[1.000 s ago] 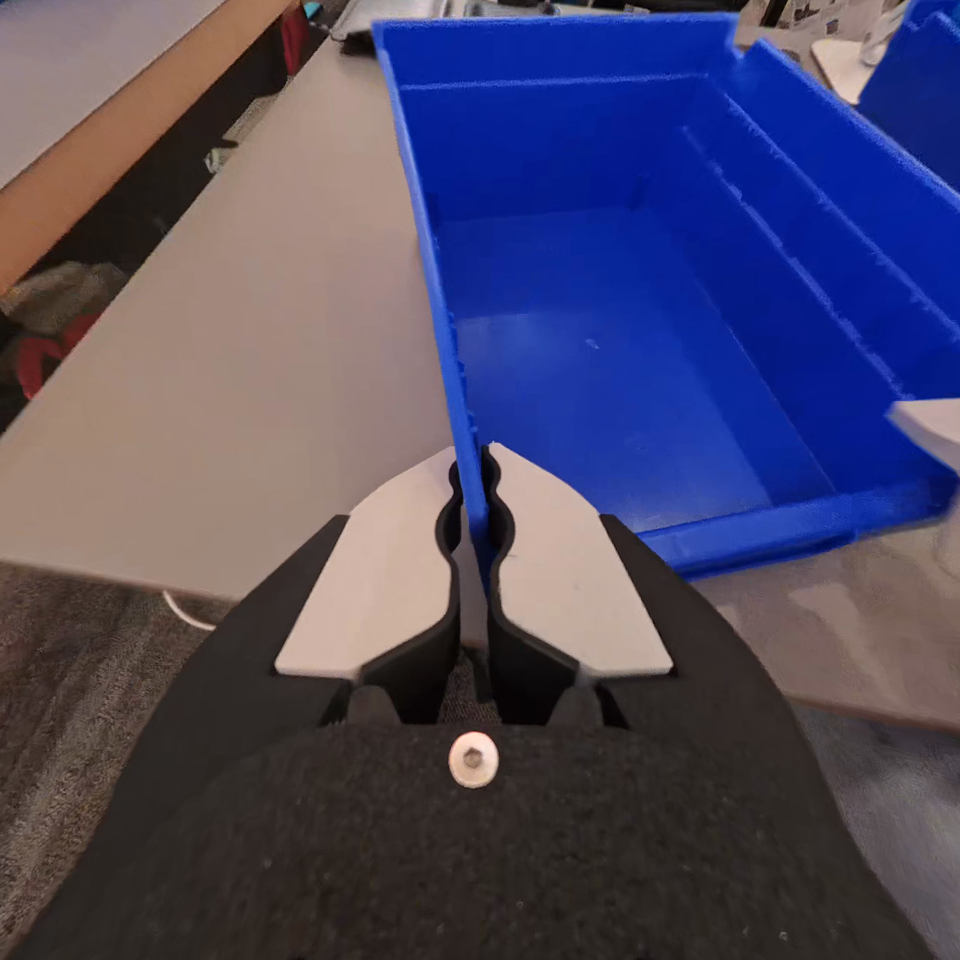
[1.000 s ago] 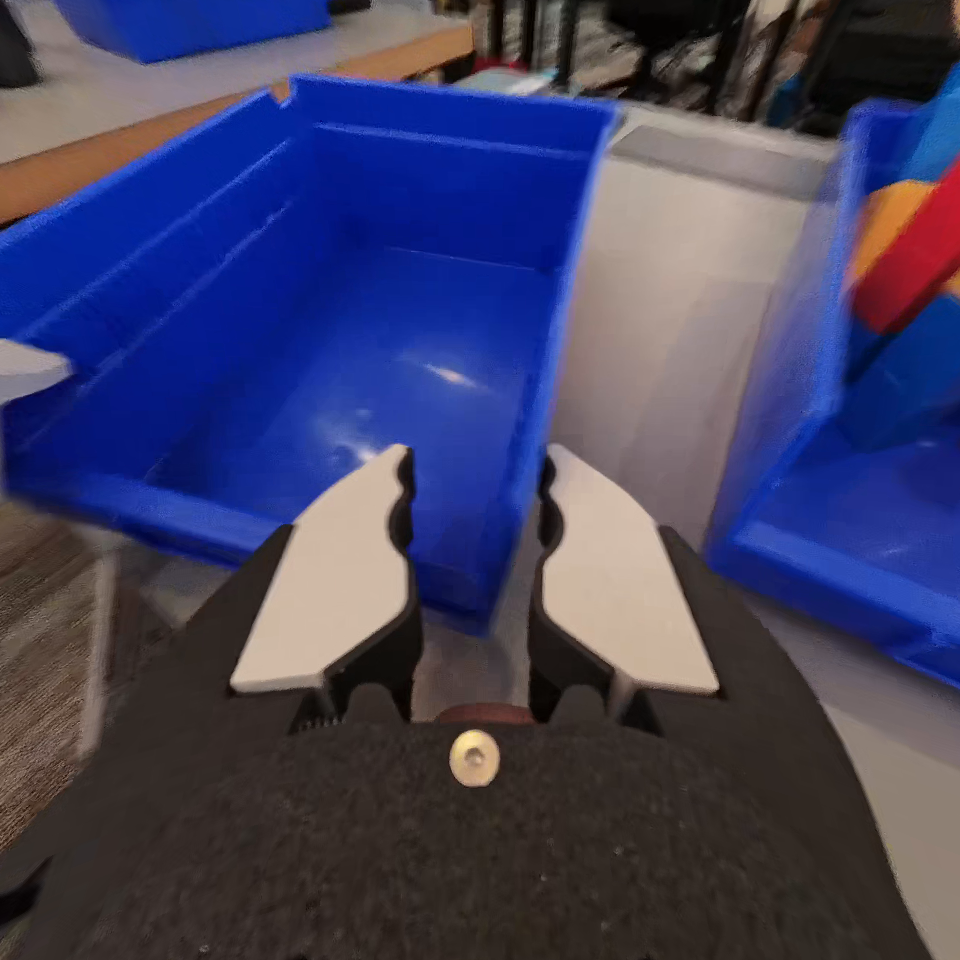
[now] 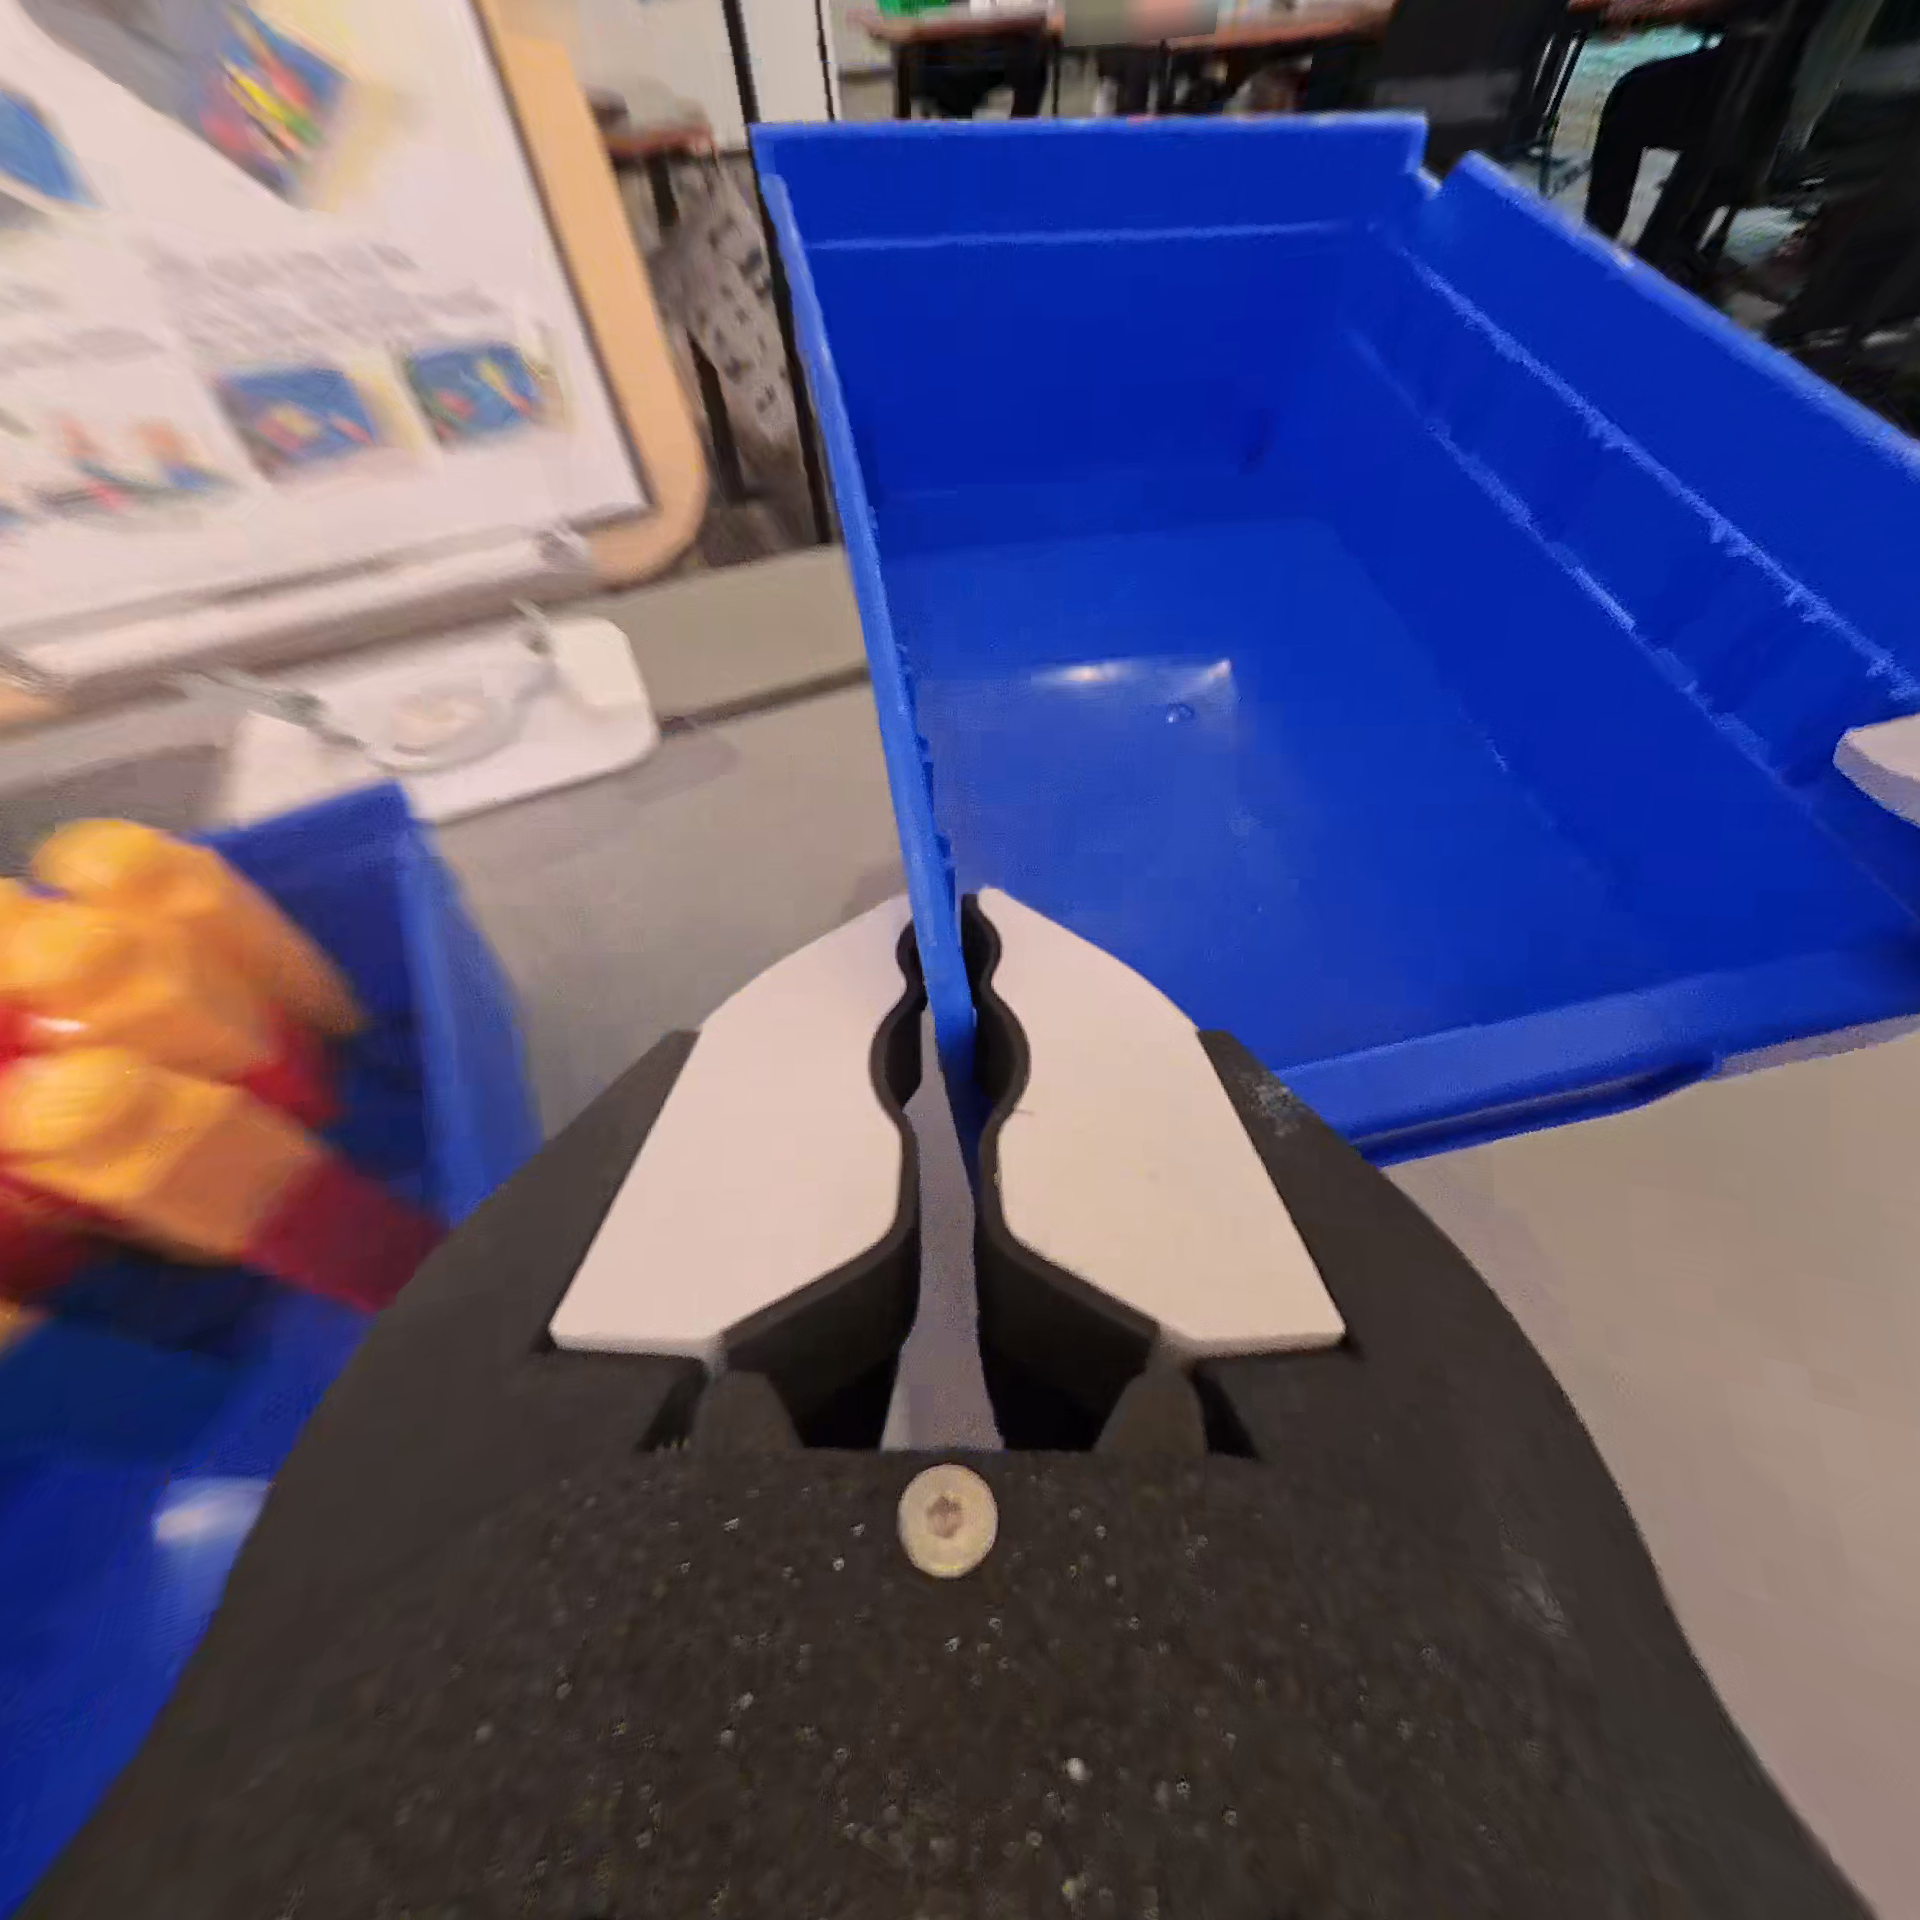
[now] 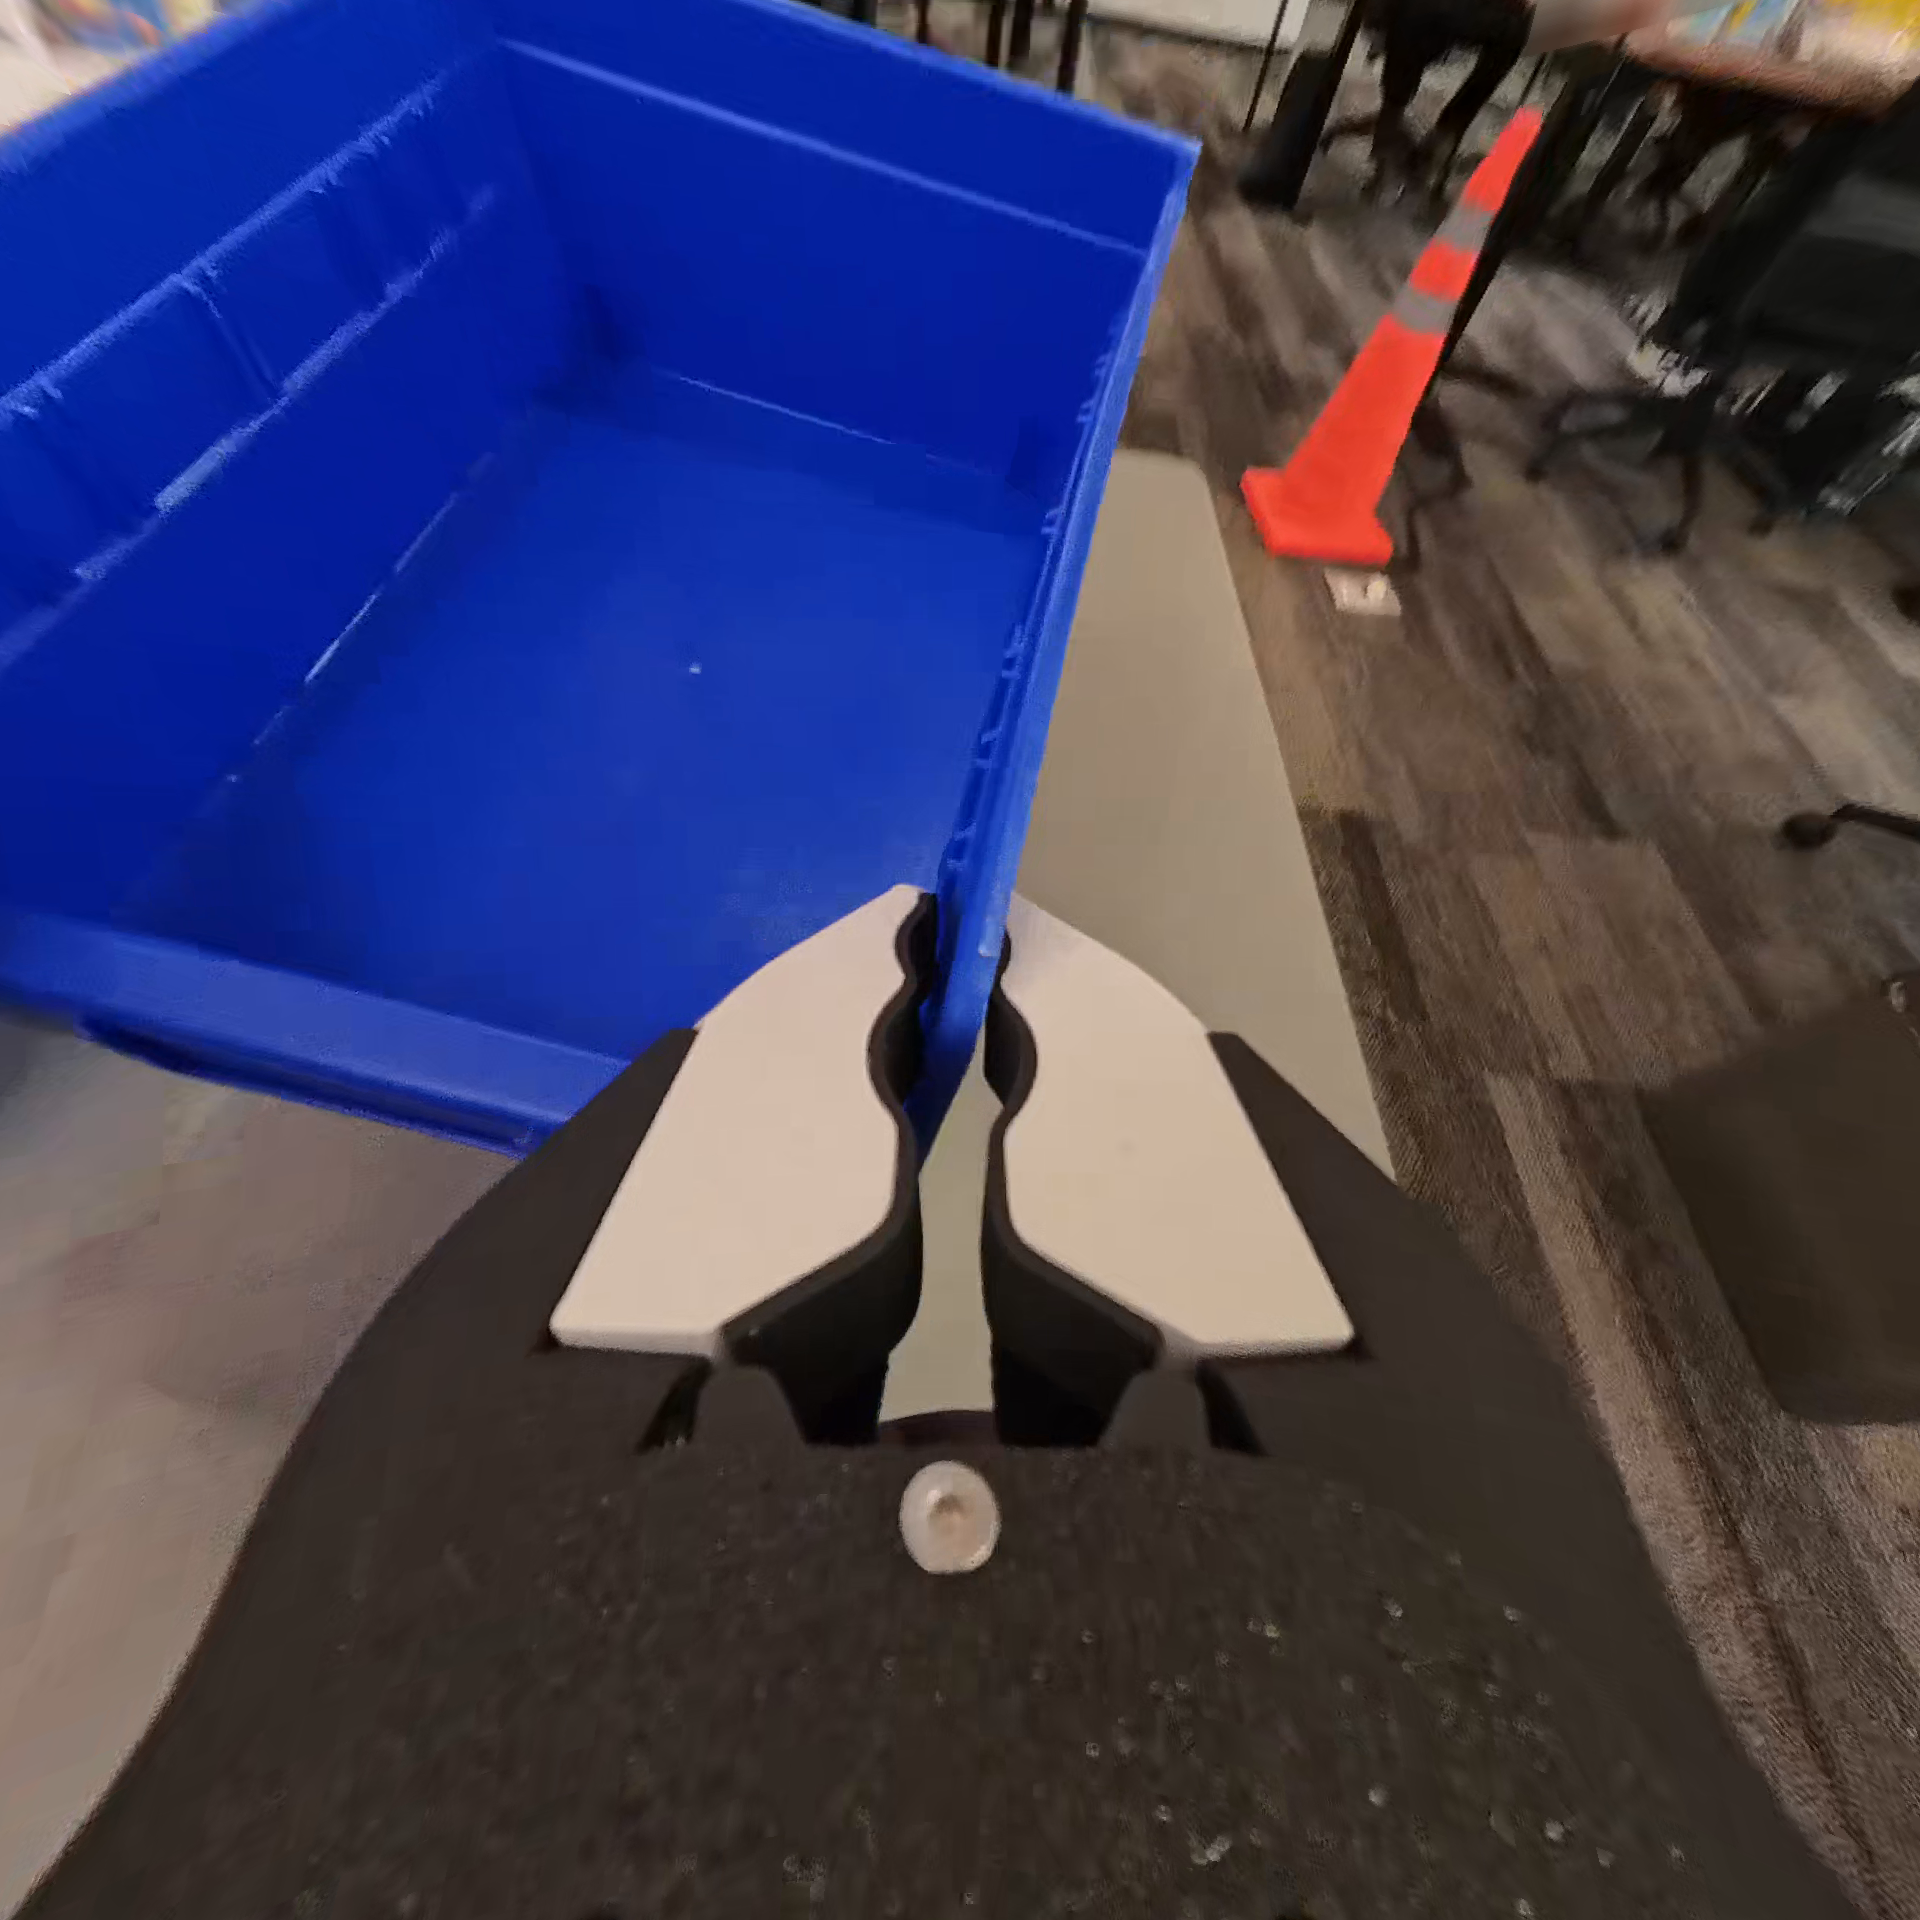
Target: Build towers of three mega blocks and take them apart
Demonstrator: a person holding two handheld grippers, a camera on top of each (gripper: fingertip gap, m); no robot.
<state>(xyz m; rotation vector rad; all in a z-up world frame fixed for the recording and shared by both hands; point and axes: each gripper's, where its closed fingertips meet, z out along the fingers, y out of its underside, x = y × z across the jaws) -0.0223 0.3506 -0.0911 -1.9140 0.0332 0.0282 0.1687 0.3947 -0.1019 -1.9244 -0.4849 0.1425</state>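
Gripping the left side wall of the large empty blue plastic bin (image 3: 1299, 790), the left gripper (image 3: 943, 935) has its two grey fingers (image 3: 769, 1132) closed on the thin wall near the bin's front corner, one finger outside and one inside. In the right wrist view the right gripper (image 4: 961, 935) pinches the opposite side wall of the same bin near its front right corner in the same way, with the wall running straight between its grey fingers (image 4: 1132, 1132). A grey tip of the right gripper shows at the far right edge of the left wrist view, at the bin's other wall.

The bin appears tilted and raised above the grey table (image 3: 1662, 1351), its front lip clear of the surface; its floor is bare and shiny.

The mega blocks (image 3: 135, 1049), orange and red and heavily blurred, lie in a second blue bin (image 3: 416, 935) at the lower left of the left wrist view, well to the left of the left fingers and not touched by either gripper.

Behind that bin a white pad (image 3: 499, 717) with a coiled cable lies on the table, and a board with coloured pictures (image 3: 260, 312) stands further back. In the right wrist view an orange traffic cone (image 4: 1382, 384) stands on the dark wood-look floor (image 4: 1610, 831) beyond the table's edge, among chair legs.
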